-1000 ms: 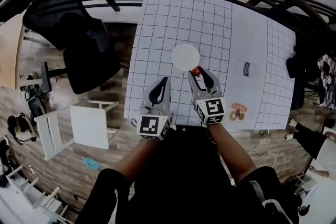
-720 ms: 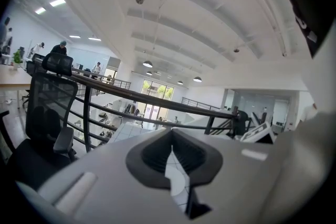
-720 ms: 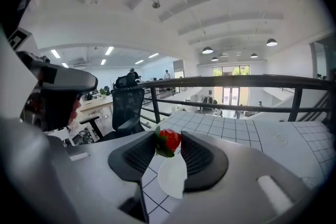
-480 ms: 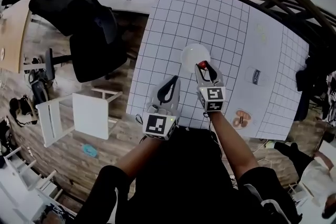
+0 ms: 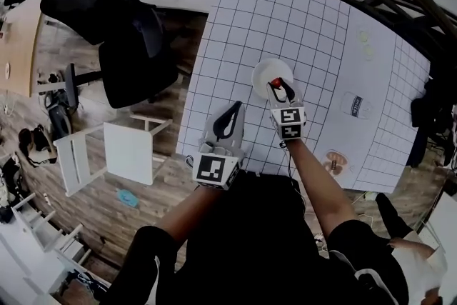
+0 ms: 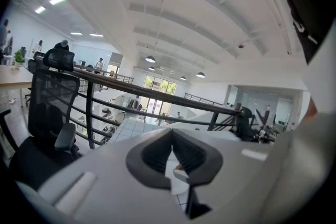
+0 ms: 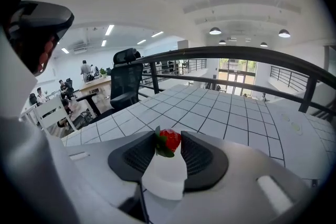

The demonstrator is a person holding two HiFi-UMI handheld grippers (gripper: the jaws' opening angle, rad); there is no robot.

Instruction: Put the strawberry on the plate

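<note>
I'm holding the strawberry [image 7: 169, 140] clamped in the jaws of the right gripper [image 5: 278, 86] just above the near part of the plate [image 5: 259, 70], so it can land inside the rim, while the left gripper [image 5: 233, 108] is waiting beside the plate with jaws together (empty, out of the way).

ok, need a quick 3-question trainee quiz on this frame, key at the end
1. True or false: the left gripper holds the strawberry.
2. Multiple choice: in the head view, the strawberry shows against A) the white plate B) the black chair C) the wooden floor.
3. Short answer: which gripper's jaws are closed with nothing between them?

Key: 1 false, the right gripper grips it; 2 A; 3 the left gripper.
</note>
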